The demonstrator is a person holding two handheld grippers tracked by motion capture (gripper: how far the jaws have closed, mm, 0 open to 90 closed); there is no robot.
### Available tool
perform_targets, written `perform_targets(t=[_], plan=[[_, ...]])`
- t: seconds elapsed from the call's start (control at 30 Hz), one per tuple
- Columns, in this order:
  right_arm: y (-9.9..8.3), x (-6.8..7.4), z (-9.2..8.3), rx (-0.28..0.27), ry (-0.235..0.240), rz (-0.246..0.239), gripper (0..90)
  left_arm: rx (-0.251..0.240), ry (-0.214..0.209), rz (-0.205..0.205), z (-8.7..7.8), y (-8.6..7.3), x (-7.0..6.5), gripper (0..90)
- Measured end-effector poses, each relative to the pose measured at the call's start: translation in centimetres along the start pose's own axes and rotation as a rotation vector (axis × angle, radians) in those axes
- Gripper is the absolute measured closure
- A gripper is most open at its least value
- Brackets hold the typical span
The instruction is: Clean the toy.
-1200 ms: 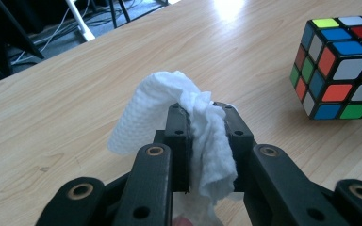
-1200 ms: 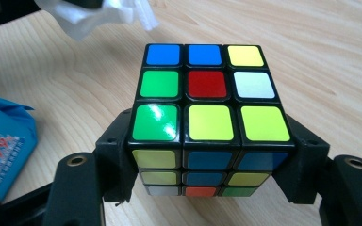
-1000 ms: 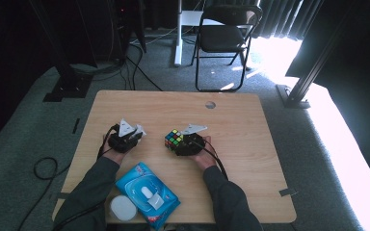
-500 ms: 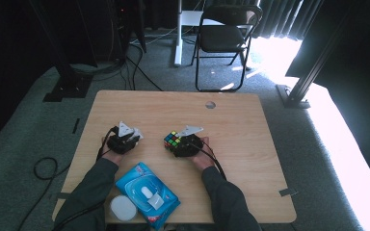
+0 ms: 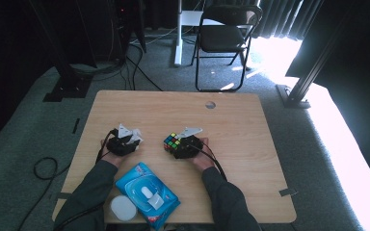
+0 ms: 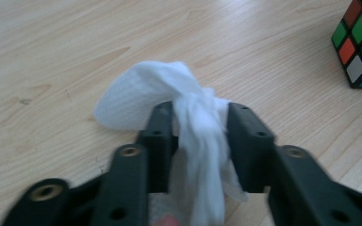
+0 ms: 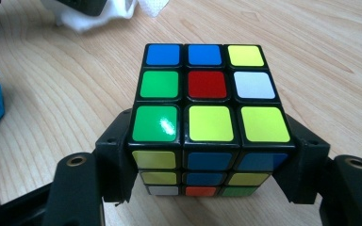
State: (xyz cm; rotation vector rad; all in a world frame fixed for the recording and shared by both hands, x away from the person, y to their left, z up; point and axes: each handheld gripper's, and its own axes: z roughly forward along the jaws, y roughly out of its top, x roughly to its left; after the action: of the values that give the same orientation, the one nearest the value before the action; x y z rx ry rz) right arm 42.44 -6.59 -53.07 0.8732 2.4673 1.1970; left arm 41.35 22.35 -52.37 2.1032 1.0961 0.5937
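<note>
A crumpled white wipe [image 6: 141, 96] lies on the wooden table [image 5: 173, 110], and a twisted strand of it runs back between the jaws of my left gripper [image 6: 200, 110]. Those jaws have just been opening and now stand loosely around the strand. From the high view, the left gripper [image 5: 131, 137] sits left of centre with the wipe [image 5: 136, 136] at its tip. My right gripper [image 7: 209, 136] is shut on a scrambled Rubik's cube [image 7: 207, 87], its jaws pressing the cube's left and right sides. The cube [image 5: 172, 141] rests on the table just right of the left gripper.
A blue pack of wet wipes [image 5: 147, 195] lies near the front edge between the person's forearms, with a white round lid [image 5: 123, 208] beside it. The table has a small cable hole [image 5: 210, 104] at the back. A black folding chair [image 5: 226, 33] stands beyond the table.
The left gripper has sunk a little toward the table with the wipe. The right gripper and the cube have kept still.
</note>
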Motion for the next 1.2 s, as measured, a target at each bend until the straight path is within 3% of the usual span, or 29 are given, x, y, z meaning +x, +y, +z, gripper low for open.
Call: perform_targets(t=[0.17, 0.4, 0.53, 0.93, 1.0, 1.13, 1.2], plan=[[0.1, 0.0, -0.2, -0.015, 0.003, 0.004, 28.4, -0.017, -0.026, -0.056, -0.3, 0.0, 0.5, 50.6], [0.5, 0.1, -1.0, -0.045, 0.0, 0.0, 24.9, -0.067, -0.03, -0.08, -1.7, 0.3, 0.6, 40.9], [0.9, 0.4, -1.6, -0.054, -0.001, -0.028, 23.5, -0.096, -0.04, -0.083, -2.7, 0.5, 0.7, 40.5], [0.9, 0.8, -3.9, -0.111, -0.023, -0.042, 26.4, -0.127, -0.045, -0.093, -5.0, 1.0, 0.7, 45.6], [0.7, 0.8, -4.4, -0.124, -0.03, -0.039, 32.0, -0.127, -0.042, -0.093, -5.3, 1.0, 0.5, 46.7], [-0.1, 1.0, -5.6, -0.158, -0.024, -0.061, 59.5, -0.136, -0.039, -0.095, -5.9, 0.8, 0.4, 50.2], [-0.5, 1.0, -5.9, -0.158, -0.025, -0.069, 68.4, -0.137, -0.039, -0.102, -6.0, 0.8, 0.4, 51.2]])
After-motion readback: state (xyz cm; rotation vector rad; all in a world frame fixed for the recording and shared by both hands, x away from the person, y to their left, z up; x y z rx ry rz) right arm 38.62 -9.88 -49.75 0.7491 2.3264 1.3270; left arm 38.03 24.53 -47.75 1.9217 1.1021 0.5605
